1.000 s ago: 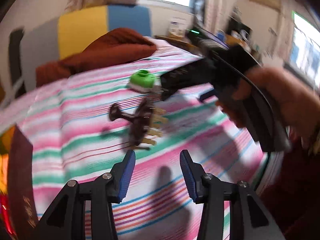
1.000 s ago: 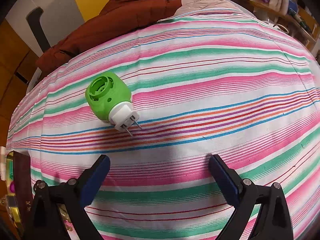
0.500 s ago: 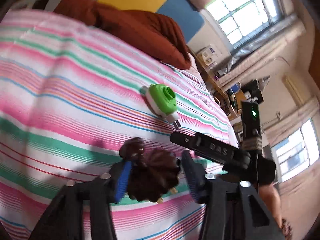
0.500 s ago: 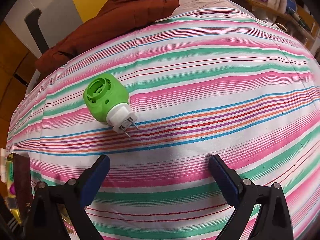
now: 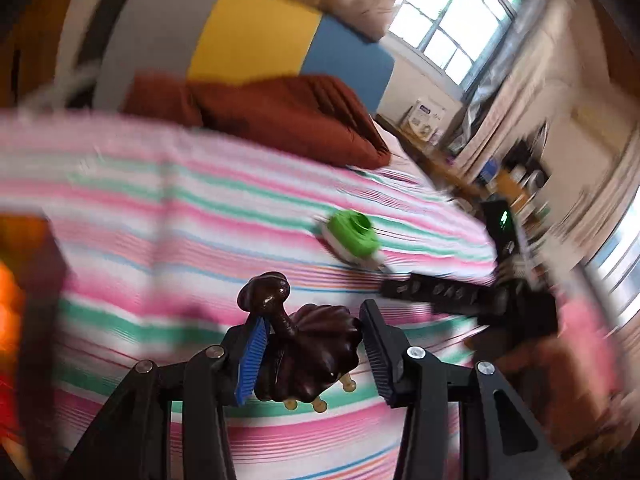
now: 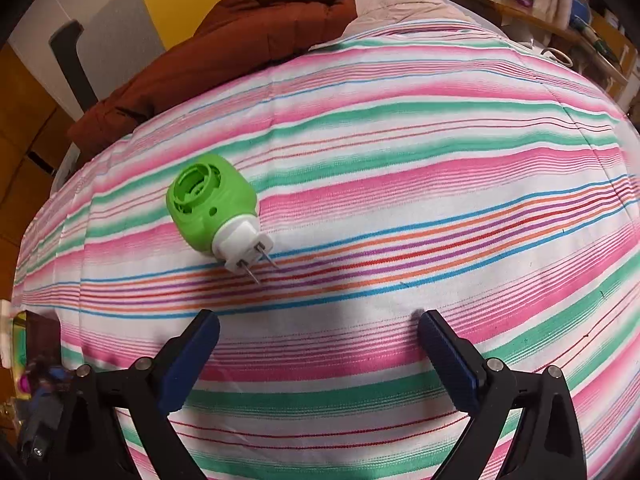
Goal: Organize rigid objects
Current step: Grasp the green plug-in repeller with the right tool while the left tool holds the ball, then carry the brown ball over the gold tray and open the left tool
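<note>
My left gripper (image 5: 310, 344) clamps the dark wooden comb (image 5: 308, 356), lifted off the striped bedspread (image 5: 160, 216); the hold looks off-centre, so a quick swing could let it twist out. My right gripper (image 6: 318, 336) hangs wide open, near the green plug-in (image 6: 212, 206) lying on the bedspread. A rust-brown jacket (image 6: 240, 40) sits behind.

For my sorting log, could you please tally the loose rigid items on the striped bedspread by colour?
Green and white: 1, the plug-in device lying on the bedspread.
Dark brown: 1, the wooden massager between the left tool's fingers.
Total: 2.
</note>
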Available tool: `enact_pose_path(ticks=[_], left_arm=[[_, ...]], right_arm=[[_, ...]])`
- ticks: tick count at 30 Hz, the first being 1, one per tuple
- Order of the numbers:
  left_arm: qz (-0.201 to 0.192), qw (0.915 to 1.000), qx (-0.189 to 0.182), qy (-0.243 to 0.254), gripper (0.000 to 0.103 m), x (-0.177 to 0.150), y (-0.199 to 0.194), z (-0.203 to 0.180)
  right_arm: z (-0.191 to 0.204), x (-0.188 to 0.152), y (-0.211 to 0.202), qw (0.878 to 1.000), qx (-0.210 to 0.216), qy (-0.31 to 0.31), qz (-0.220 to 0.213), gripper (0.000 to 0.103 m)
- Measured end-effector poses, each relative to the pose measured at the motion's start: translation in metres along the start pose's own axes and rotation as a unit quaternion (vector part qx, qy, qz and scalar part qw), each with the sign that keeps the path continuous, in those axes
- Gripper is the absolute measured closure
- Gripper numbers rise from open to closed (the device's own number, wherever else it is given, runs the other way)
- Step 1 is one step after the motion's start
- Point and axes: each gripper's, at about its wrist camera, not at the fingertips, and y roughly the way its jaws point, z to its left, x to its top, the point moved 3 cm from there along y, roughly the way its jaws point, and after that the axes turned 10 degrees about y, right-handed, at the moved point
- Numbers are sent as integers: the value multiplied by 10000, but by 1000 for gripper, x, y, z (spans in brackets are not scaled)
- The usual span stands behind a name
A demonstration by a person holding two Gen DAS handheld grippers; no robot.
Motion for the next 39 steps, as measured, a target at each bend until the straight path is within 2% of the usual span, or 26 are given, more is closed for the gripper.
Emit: enact_pose_path(ticks=[2,4,6,7,10,14,17,20,22,25,28,31,39], left_arm=[[-24,9971,462,608,57,-6,-6,-5],[37,9929,644,995,57,-17,-5,-8],[58,9932,576,1014,57,-28,-2,-8],[-98,9931,582,1012,57,-30,-5,-8],[-240,9933,527,1000,57,-33,-7,-6],[-342,9948,393,872,57,-36,-10,-1],[-392,9948,361,873,57,-37,-11,-1],[-417,9933,379,1012,57,-41,-12,-5],[-429,9925,376,1085,56,-43,-13,-7],[-452,9934,310,1005,56,-43,-13,-3],[-460,9929,337,1045,56,-44,-13,-5],[-439,9915,405,1155,56,-44,-12,-10],[-448,9921,354,1120,56,-46,-16,-7]], right_arm=[[0,1,-3,9999,54,25,-85,3],[2,2,-7,9998,107,-20,-186,3],[7,6,-6,9992,140,-160,-324,3],[15,5,-6,9987,144,-246,-416,3],[23,4,-16,9959,141,-515,-728,3],[43,16,-9,9938,202,-773,-774,4],[61,21,-3,9874,-20,-1285,-922,5],[74,24,11,9824,-127,-1622,-913,15],[77,26,24,9824,-42,-1683,-810,27],[74,29,35,9853,194,-1527,-740,35],[76,28,35,9818,218,-1744,-718,44],[80,23,35,9809,115,-1807,-712,50],[84,14,32,9813,32,-1820,-631,54]])
